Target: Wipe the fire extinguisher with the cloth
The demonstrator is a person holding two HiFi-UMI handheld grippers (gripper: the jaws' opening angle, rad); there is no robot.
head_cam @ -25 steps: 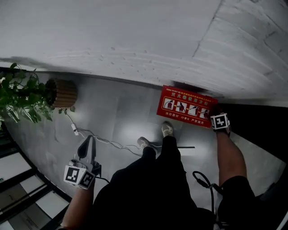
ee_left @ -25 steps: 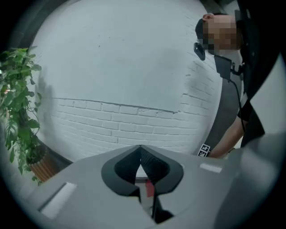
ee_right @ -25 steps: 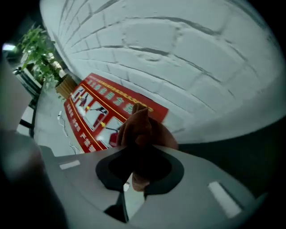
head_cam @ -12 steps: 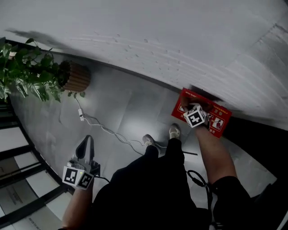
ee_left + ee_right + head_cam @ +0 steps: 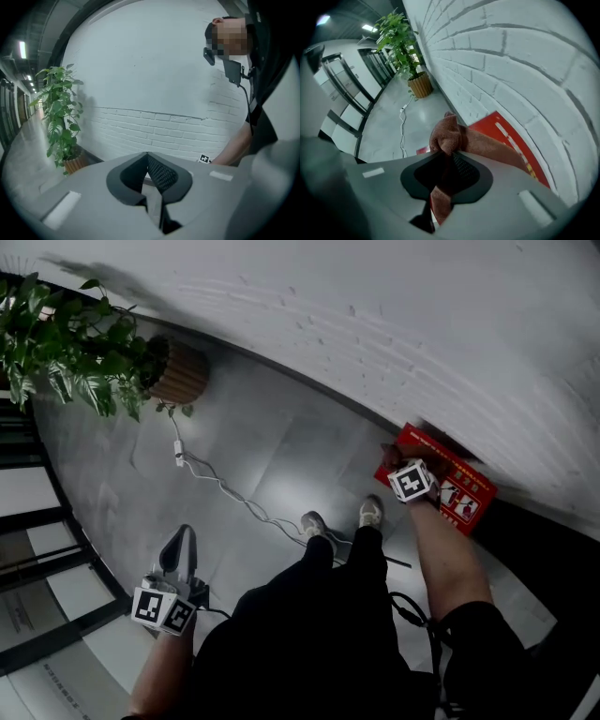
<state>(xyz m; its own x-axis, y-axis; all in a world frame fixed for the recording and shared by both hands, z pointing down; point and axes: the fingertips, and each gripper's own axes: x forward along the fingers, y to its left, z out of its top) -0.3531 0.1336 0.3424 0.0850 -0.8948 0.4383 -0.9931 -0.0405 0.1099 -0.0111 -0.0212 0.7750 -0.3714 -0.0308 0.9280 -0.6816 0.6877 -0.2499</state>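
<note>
**Head view:** The right gripper [image 5: 403, 471] hangs over the left end of the red fire extinguisher box [image 5: 457, 491]. The box lies on the floor against the white brick wall [image 5: 375, 324], and no extinguisher cylinder shows. The left gripper [image 5: 178, 545] is well apart from the box, beyond the person's legs [image 5: 328, 596]. A white cable [image 5: 225, 488] and a potted plant [image 5: 89, 357] lie farther off still.

**Left gripper view:** Its jaws are drawn together with nothing between them. They point away from the box, toward wall and plant.

**Right gripper view:** The jaws pinch a bunched reddish-brown cloth [image 5: 447, 133], and a tuft of it pokes past the tips close to the box's red face. Whether it touches, I cannot tell.

This looks like the approach before wiping. The next move calls for pressing the tuft onto the red surface and sweeping along it with the grip kept firm.
</note>
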